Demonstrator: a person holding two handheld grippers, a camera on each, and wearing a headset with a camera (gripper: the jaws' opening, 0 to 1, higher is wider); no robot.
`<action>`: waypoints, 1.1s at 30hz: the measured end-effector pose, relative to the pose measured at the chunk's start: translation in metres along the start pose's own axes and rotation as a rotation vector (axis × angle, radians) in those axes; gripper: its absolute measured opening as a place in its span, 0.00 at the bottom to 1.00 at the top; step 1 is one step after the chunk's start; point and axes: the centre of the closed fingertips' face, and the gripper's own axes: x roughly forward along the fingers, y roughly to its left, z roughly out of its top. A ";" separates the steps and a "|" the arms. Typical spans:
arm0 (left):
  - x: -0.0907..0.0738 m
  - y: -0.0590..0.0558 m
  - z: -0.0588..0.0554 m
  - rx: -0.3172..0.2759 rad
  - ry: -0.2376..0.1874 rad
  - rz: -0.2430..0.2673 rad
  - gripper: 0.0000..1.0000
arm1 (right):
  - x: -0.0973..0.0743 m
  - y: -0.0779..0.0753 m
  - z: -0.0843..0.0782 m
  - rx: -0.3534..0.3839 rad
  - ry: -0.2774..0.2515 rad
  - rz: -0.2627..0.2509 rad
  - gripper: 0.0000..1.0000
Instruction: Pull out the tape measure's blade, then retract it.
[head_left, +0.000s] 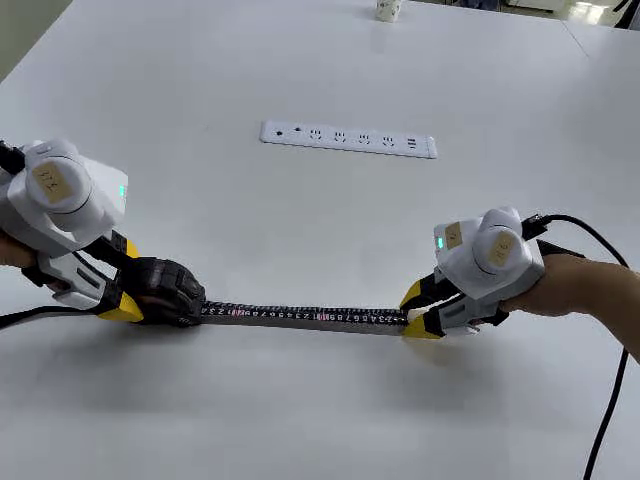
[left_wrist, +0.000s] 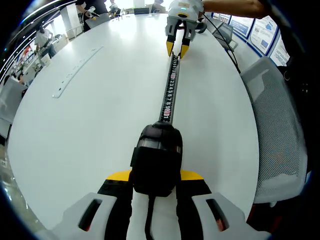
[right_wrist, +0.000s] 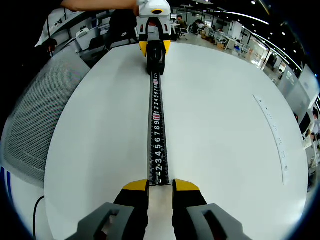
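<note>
Black tape measure (head_left: 165, 292) lies on the counter (head_left: 300, 60), clamped in left gripper (head_left: 128, 282) jaws, right gripper (head_left: 414, 312) jaws pinching the blade (head_left: 300, 315) tip; pull-out looks done, next: feed blade back slowly w/o snap

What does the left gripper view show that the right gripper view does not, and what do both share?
Left gripper view: the black tape measure case, near, clamped in the left gripper; the right gripper far off at the end of the blade. Right gripper view: the blade's tip between that gripper's own jaws, low numerals readable. Both: the blade stretched over the white table, the power strip, a mesh chair.
</note>
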 end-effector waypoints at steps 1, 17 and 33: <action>0.000 0.000 0.000 0.001 0.001 0.002 0.28 | 0.000 0.000 0.000 0.000 0.000 -0.002 0.15; -0.002 -0.005 -0.005 -0.046 0.002 0.015 0.42 | -0.007 0.003 -0.005 0.027 0.011 -0.028 0.27; -0.012 -0.015 -0.007 -0.169 -0.084 0.069 0.55 | -0.013 0.014 -0.004 0.116 -0.034 -0.081 0.36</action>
